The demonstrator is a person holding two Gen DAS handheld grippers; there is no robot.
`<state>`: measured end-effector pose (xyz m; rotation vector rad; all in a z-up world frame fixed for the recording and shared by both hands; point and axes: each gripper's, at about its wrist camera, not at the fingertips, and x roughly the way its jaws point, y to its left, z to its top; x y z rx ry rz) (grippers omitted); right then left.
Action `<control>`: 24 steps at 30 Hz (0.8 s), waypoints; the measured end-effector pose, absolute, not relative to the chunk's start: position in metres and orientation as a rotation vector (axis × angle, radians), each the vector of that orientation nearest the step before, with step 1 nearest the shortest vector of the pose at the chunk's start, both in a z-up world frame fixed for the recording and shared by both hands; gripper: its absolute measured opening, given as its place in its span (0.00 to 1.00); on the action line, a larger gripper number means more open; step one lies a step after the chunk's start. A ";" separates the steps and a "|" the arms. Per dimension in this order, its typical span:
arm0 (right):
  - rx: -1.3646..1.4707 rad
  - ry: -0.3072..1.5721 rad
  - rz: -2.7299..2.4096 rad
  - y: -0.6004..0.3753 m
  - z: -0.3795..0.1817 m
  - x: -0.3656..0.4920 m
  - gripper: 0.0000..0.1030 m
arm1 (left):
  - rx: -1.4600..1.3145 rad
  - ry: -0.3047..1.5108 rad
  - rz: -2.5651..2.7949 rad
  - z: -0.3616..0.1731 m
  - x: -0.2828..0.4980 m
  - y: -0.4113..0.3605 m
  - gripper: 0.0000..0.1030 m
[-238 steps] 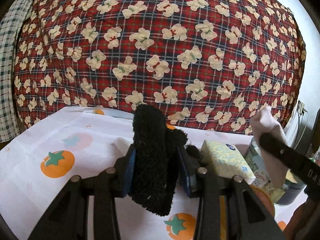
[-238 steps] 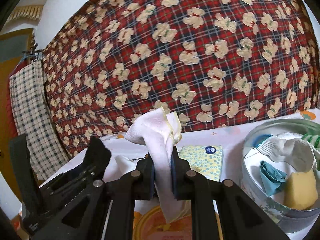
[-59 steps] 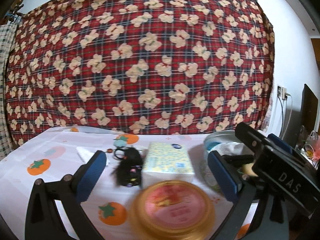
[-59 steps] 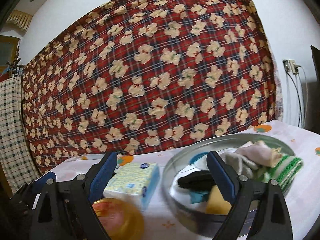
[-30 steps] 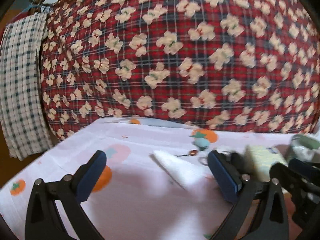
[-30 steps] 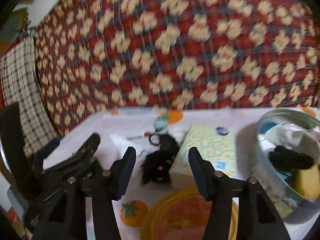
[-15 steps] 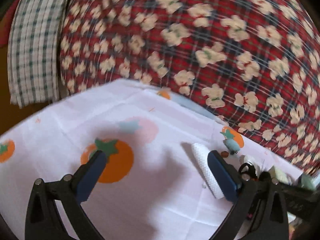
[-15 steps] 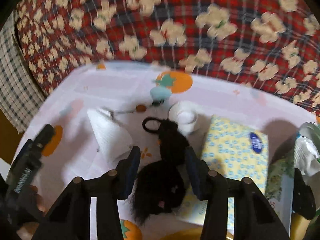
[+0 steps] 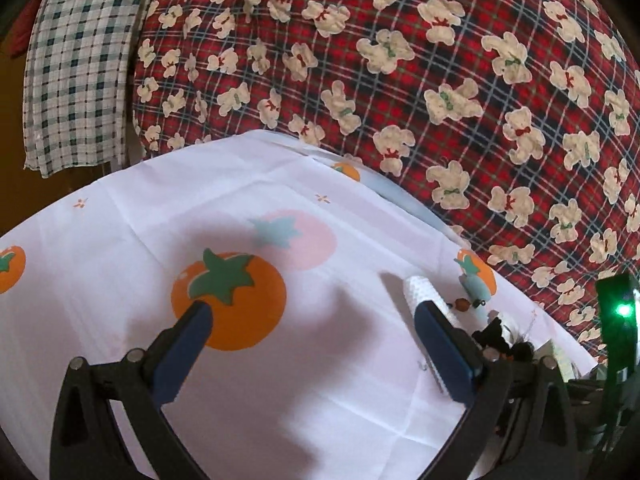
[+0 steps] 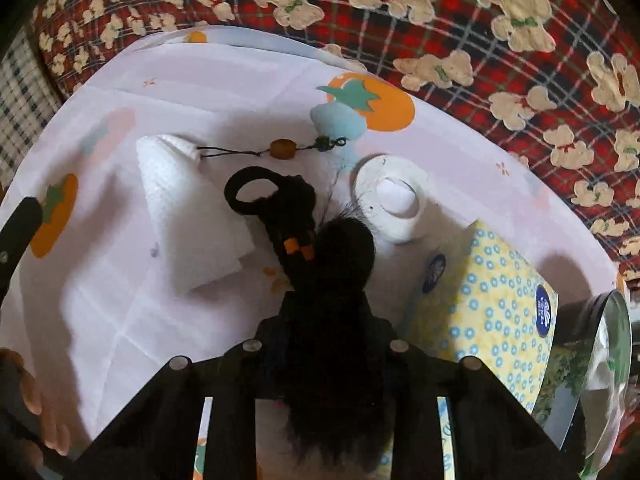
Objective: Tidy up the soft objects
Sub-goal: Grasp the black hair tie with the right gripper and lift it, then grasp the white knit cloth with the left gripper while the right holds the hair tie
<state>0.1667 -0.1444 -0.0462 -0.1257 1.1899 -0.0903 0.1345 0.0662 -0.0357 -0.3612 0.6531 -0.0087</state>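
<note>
- Right tool (image 10: 326, 320): clenched on black furry toy (image 10: 332, 264), beside folded white cloth (image 10: 188, 216).
- Left tool (image 9: 312, 344): released, empty, above worktop (image 9: 120, 232).

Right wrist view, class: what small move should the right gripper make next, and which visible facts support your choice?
Probably lift straight up a little. The right gripper looks shut on the black furry toy, whose looped end seems to lie on the tablecloth beside the folded white tissue and white tape roll. Lifting first should avoid dragging those neighbours.
</note>
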 end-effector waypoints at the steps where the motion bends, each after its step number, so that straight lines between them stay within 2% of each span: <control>1: -0.098 1.173 -0.076 -0.145 -0.043 0.166 0.26 | -0.357 0.652 -0.005 -0.036 0.134 0.067 0.99; 9: 0.113 0.852 0.007 -0.156 0.012 0.125 0.26 | -0.334 0.642 -0.038 -0.036 0.134 0.061 0.99; 18: 0.182 0.715 -0.006 -0.181 0.042 0.101 0.26 | -0.369 0.721 -0.194 -0.041 0.146 0.031 0.99; 24: 0.213 0.654 -0.042 -0.208 0.049 0.089 0.26 | -0.250 0.763 -0.165 -0.037 0.160 -0.023 0.99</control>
